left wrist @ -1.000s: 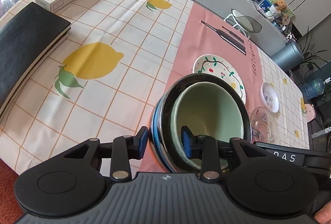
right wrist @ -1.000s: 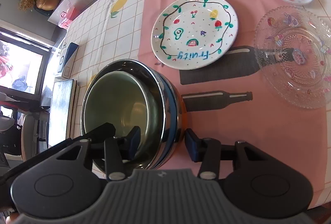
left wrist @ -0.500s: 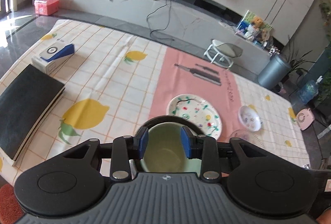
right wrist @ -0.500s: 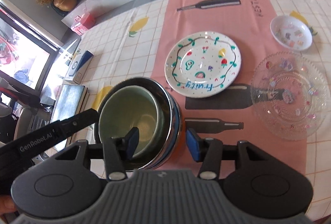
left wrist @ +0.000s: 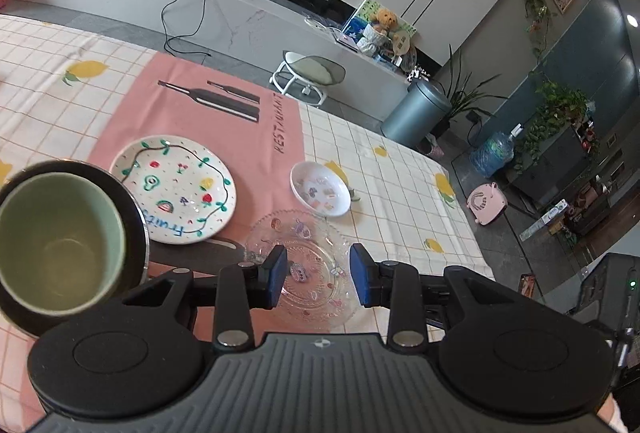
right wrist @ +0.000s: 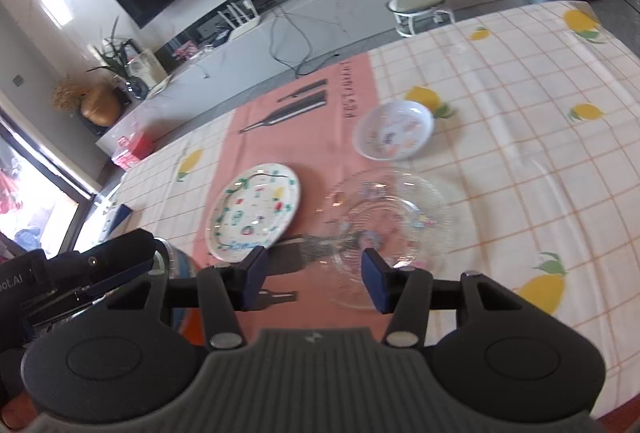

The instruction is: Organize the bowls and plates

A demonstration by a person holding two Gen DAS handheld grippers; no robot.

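Observation:
A green bowl (left wrist: 56, 245) sits nested inside a steel bowl (left wrist: 132, 217) at the left of the left wrist view. A painted "Fruity" plate (left wrist: 176, 189) lies on the pink runner, a clear glass plate (left wrist: 308, 265) lies beside it, and a small white dish (left wrist: 320, 189) lies behind that. My left gripper (left wrist: 318, 277) is open and empty above the glass plate. My right gripper (right wrist: 314, 281) is open and empty above the near edge of the glass plate (right wrist: 392, 229). The Fruity plate (right wrist: 254, 213) and white dish (right wrist: 394, 131) show there too. The steel bowl is mostly hidden behind the left gripper's body.
The table wears a lemon-print checked cloth (right wrist: 520, 161) with a pink runner (left wrist: 192, 113). A stool (left wrist: 308, 71), a grey bin (left wrist: 416, 113) and a low TV bench stand beyond the far table edge.
Both grippers let go of the stacked bowls and swung right, up and away. They now hang open over the glass plate. The bowls stay at the left.

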